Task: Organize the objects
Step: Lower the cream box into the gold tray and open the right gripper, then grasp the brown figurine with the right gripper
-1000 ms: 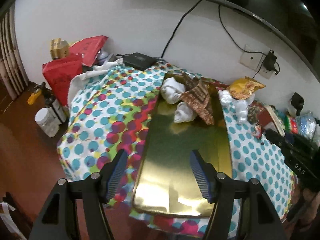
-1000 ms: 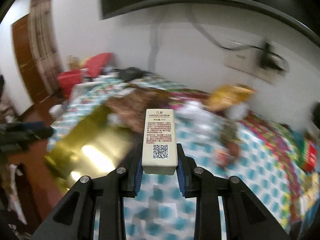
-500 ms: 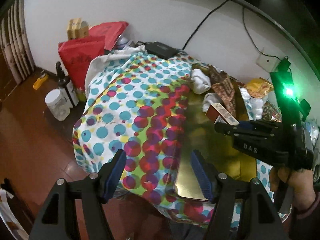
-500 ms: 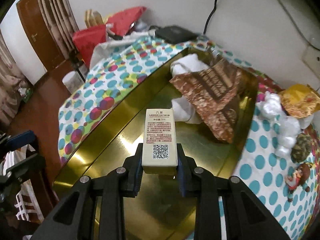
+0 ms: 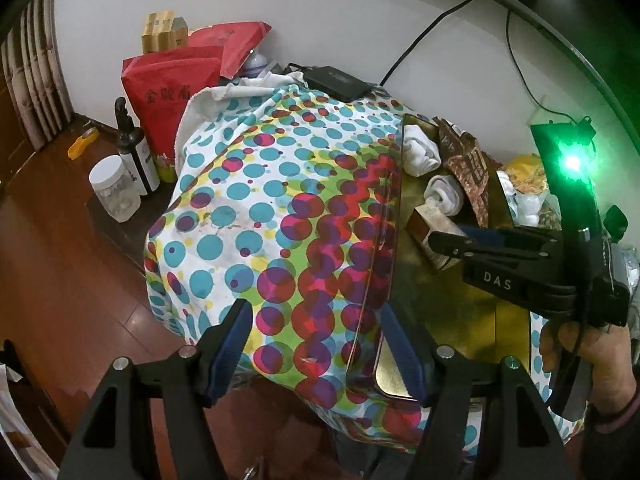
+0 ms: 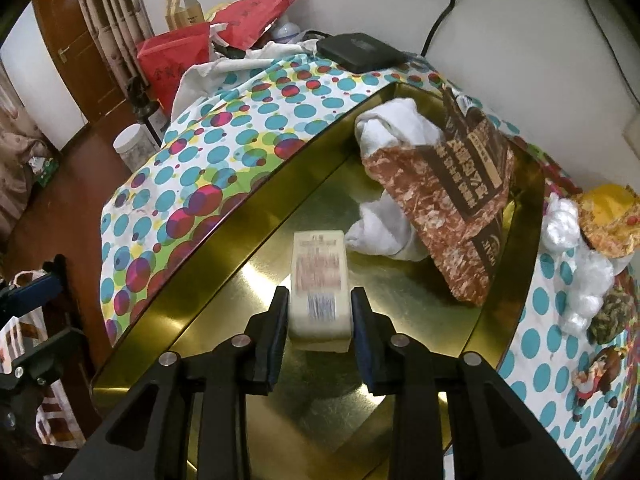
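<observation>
Surroundings: polka-dot tablecloth (image 6: 224, 148); flat black device (image 6: 360, 54) at 12 o'clock.
Tray: shiny gold rectangular metal tray (image 6: 224, 236) holding two white rolled cloths (image 6: 394, 128) and one brown patterned packet (image 6: 452, 196).
Right gripper (image 6: 319, 320): jaws slightly parted around one cream rectangular carton (image 6: 320, 276), lying in the tray.
Left gripper (image 5: 316, 344): wide open, empty, over the tray's left edge.

The near half of the gold tray (image 6: 224, 272) floor lay bare, and only a small box (image 6: 320, 292) sat there, between the fingers of the right gripper (image 6: 319, 334). The far half was crowded with white socks (image 6: 390, 132) and a brown packet (image 6: 452, 200) leaning across them. The tray's raised wall fenced the left side. Left of it, the dotted cloth (image 5: 256, 216) lay bare under the parted left gripper (image 5: 316, 344). To the tray's right, white fluff (image 6: 576, 272) and figurines (image 6: 596, 372) crowded the cloth.
</observation>
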Demonstrator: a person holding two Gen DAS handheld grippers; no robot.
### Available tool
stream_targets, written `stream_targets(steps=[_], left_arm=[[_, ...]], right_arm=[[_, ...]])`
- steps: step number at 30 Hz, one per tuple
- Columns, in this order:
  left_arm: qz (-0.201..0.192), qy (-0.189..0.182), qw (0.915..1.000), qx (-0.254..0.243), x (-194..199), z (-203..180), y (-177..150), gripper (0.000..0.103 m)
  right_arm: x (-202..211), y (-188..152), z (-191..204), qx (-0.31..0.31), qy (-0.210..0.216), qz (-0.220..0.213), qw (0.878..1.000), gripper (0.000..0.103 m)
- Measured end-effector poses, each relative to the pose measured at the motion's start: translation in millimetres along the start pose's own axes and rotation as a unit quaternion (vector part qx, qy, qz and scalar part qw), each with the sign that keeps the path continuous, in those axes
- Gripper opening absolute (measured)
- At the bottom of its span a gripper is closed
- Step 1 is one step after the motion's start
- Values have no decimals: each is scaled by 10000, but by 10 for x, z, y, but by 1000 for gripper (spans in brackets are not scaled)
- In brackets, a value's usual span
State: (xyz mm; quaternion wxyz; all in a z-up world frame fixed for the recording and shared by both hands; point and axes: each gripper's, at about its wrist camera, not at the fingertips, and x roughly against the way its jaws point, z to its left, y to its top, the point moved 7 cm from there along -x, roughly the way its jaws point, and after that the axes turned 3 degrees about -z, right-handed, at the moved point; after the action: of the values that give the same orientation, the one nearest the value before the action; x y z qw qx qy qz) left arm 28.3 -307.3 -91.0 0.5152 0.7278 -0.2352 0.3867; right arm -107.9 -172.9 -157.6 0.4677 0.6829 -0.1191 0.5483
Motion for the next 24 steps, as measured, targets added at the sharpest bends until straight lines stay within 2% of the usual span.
stream_targets(steps=[4,6,8,10,14,18,22,24], left_arm=[[-73,-39,9999,-63,43,-68,19,69],[-131,-68,9998,-114,76,-125,43,69],[-177,-150,9996,-160,105,-199,56,69],[-202,-232,9993,-200,128,-292,62,69],[-188,-431,9981,-397,140,-569,40,69],[-137,-592,9958,-690,117,-892,-4,69],[-14,-769,9925,-955,79,-1243,-79,69],[42,-860,9906,-1060,60,-1410,-122,69]], right_arm=[[164,5,-2,-61,152,-249,9996,37],[341,-9,-38,-140,236,-506,9983,49],[561,-52,-107,-224,320,-797,9961,55],[734,-116,-224,-318,199,-983,9944,57],[1081,-383,-649,-799,-6,-1248,9890,66],[1321,-730,-1225,-1520,-382,-1425,9773,68],[1357,-1051,-1754,-2054,-793,-1376,9657,68],[1329,-1170,-1957,-2281,-860,-1352,9603,68]])
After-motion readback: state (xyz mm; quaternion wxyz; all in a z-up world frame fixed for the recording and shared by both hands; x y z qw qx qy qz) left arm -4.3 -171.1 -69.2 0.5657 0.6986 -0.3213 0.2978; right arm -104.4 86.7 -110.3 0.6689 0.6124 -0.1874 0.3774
